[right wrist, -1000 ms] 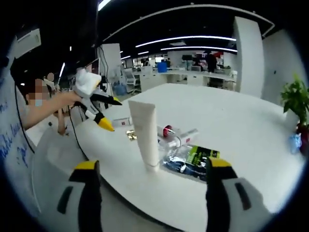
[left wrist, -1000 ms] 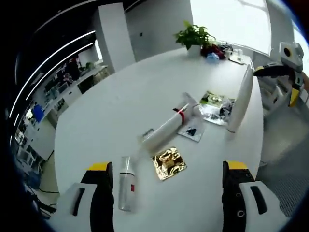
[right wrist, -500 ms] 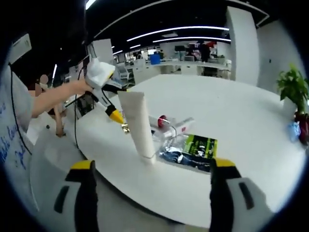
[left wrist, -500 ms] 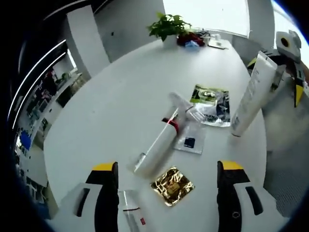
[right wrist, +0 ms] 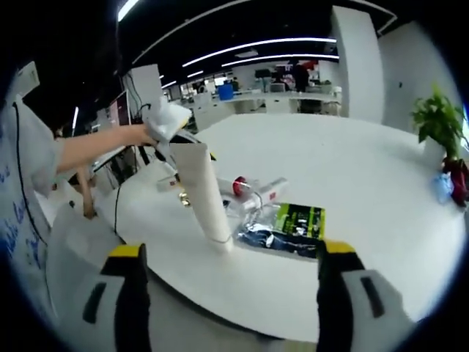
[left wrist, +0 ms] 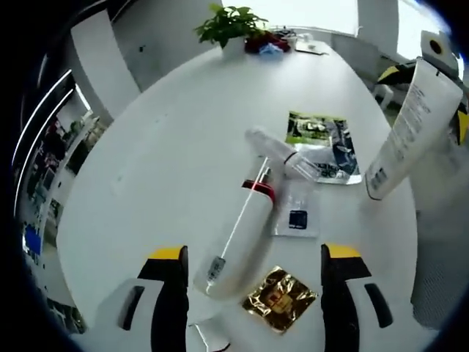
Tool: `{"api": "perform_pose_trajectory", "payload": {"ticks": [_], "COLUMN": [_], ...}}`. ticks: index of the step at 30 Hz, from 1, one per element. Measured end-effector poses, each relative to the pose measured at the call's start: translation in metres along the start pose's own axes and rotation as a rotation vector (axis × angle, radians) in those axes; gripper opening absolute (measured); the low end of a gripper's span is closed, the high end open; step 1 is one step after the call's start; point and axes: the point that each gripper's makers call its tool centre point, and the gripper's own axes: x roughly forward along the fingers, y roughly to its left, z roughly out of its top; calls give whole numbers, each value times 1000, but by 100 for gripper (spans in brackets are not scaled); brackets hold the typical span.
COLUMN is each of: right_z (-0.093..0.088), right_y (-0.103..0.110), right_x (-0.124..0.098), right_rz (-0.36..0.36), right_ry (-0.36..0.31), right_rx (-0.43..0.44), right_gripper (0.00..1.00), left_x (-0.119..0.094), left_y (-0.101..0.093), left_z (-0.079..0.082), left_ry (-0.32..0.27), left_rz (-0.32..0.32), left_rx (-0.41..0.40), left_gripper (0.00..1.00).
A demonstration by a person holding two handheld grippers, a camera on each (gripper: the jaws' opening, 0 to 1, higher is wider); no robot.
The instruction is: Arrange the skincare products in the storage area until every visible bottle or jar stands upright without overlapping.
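White tube [left wrist: 238,246] between open left jaws

You see a smooth, matt white table [left wrist: 168,147]. At lower centre of the left gripper view, the gold sachet [left wrist: 280,298] looks like crinkled glossy foil. The lying white tube [left wrist: 238,238] is smooth plastic. The clear bottle [left wrist: 282,154] is see-through plastic. The green-and-black packet [left wrist: 322,143] shines like film.

The left gripper [left wrist: 253,308] has advanced over the lying red-banded tube [left wrist: 239,240], jaws still apart.
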Motion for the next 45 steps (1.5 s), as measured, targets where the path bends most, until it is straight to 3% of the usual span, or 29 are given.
{"api": "perform_pose_trajectory", "payload": {"ticks": [12, 23, 28, 32, 41, 45], "right_z": [2, 4, 3, -1, -3, -5], "right_y": [0, -5, -6, -8, -9, -9], "right_x": [-7, -10, -11, -13, -15, -16], "right_rz": [-19, -30, -37, -47, -53, -60], "right_ry": [-16, -29, -31, -18, -22, -13], "right_rx": [15, 21, 34, 51, 66, 63], "right_gripper": [90, 83, 83, 83, 81, 80], "left_x": [26, 45, 53, 55, 56, 56], "left_y": [15, 11, 10, 11, 7, 7], "left_z": [4, -1, -5, 0, -3, -2], "left_ry": [63, 151, 188, 191, 228, 228], "left_rz": [-43, -111, -125, -120, -200, -201], "left_rx": [63, 139, 162, 178, 162, 172], "left_gripper": [54, 41, 41, 38, 32, 29]}}
